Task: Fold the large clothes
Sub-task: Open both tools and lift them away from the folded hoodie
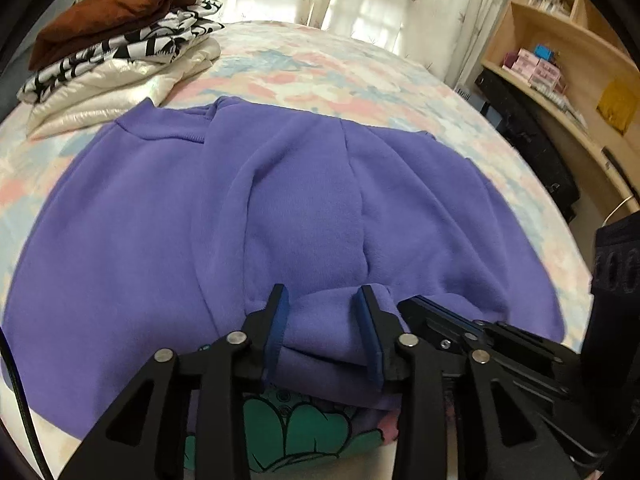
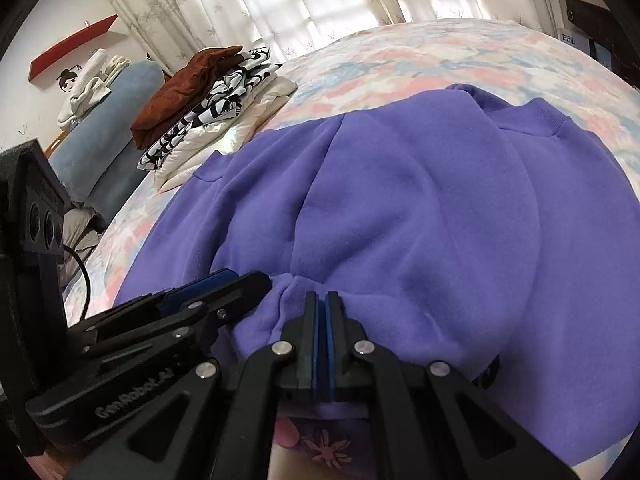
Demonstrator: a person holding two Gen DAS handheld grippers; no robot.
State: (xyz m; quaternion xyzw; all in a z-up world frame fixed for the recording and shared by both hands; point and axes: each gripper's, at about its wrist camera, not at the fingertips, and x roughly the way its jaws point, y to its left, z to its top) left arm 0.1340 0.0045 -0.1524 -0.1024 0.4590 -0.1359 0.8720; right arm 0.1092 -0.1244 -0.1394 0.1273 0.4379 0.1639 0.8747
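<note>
Both claws sit low at the purple sweatshirt point(image 1: 312, 208) hem: left claw point(image 1: 322, 336) spread around a fold, right claw point(image 2: 321, 308) pinching it.

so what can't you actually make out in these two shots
- Near hem of the purple sweatshirt: both views, covered by the gripper bodies.
- Left gripper: fingers apart around a fold; whether they press it is unclear.
- Printed front: only a green patch in the left view and a pink flower in the right view show beneath the fold.
- Folded pile: lower garments hidden under the brown one.
- Shelf items: left view, too small.
</note>
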